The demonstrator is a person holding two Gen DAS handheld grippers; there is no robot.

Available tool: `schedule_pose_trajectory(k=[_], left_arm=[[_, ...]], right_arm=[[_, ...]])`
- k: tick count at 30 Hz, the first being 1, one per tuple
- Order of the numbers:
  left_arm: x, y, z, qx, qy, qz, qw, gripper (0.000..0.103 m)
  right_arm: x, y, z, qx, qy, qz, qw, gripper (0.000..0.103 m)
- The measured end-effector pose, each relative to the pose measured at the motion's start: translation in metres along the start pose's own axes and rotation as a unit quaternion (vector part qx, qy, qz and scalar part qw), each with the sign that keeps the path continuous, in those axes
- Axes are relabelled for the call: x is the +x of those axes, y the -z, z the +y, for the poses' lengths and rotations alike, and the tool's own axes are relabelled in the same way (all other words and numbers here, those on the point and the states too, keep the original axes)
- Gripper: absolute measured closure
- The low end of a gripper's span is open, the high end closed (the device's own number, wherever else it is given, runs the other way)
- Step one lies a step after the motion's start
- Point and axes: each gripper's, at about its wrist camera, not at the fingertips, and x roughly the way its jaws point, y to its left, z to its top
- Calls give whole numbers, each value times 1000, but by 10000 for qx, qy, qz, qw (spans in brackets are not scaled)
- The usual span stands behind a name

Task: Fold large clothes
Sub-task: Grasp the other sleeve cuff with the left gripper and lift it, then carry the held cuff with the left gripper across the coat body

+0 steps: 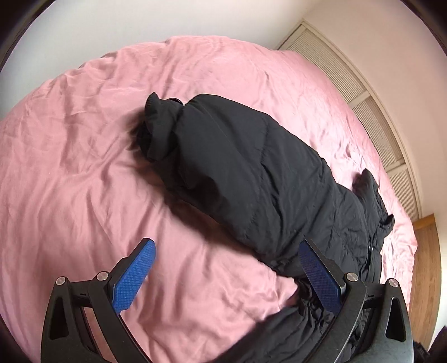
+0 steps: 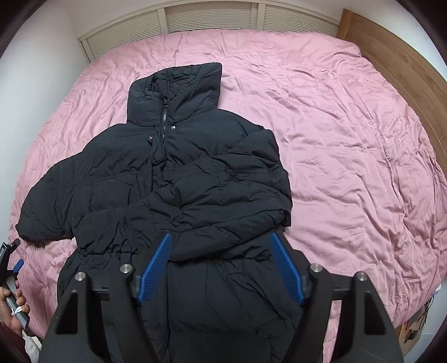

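**Black puffer jacket spread on pink bed, both tools open**

A black puffer jacket (image 2: 173,178) lies face up on a bed covered by a wrinkled pink duvet (image 2: 349,156). In the right wrist view it fills the centre and lower part of the frame, with its high collar (image 2: 178,89) pointing to the top and the zip closed up to the neck. One sleeve (image 2: 223,184) is folded across the chest; the other sleeve (image 2: 47,206) stretches out toward the left edge of the frame.

The right hand-held gripper (image 2: 220,268) hangs over the lower body of the jacket, its blue fingers (image 2: 155,268) spread wide and holding nothing.

In the left wrist view, the left hand-held gripper (image 1: 223,276) is likewise spread open and empty, at the bottom of the frame; its right pad (image 1: 318,273) is over black fabric, the other over bare duvet. The outstretched sleeve (image 1: 223,167) runs up through mid-frame.

A slatted white panel (image 2: 212,19) stands behind the bed, and a wooden headboard (image 2: 396,53) shows at upper right.
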Motion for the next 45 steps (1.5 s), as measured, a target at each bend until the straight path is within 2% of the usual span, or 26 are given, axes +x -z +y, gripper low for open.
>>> schedule_pose_trajectory(k=[9, 13, 16, 18, 20, 23, 27, 30, 38, 45], left_arm=[[46, -44, 45, -1075, 311, 0, 9937, 3], [63, -55, 56, -1503, 540, 13, 9872, 3], [74, -58, 65, -1939, 851, 35, 9773, 6], [81, -58, 74, -2338, 1146, 70, 9655, 13], [85, -57, 80, -2605, 1417, 87, 9550, 29], [86, -55, 82, -2790, 1612, 97, 9466, 44], [80, -52, 84, -2864, 1809, 20, 9409, 72], [71, -53, 78, -2779, 1894, -67, 9417, 80], [37, -65, 39, -2069, 2062, -263, 9560, 84], [-1, -65, -17, -1349, 2461, -287, 9594, 85]], right_arm=[[-2, 11, -10, 32, 383, 202, 9991, 31], [-4, 15, -19, 77, 497, 260, 9984, 31], [-7, 19, -27, 211, 498, 259, 9982, 31], [-7, 23, -30, 251, 549, 288, 9978, 31], [-5, 27, -33, 283, 572, 330, 9974, 31], [-3, 34, -35, 357, 544, 382, 9971, 31], [-3, 37, -36, 373, 496, 370, 9974, 31], [-4, 37, -36, 387, 490, 359, 9974, 31], [-3, 39, -42, 542, 441, 317, 9971, 31], [2, 45, -49, 684, 326, 283, 9967, 31]])
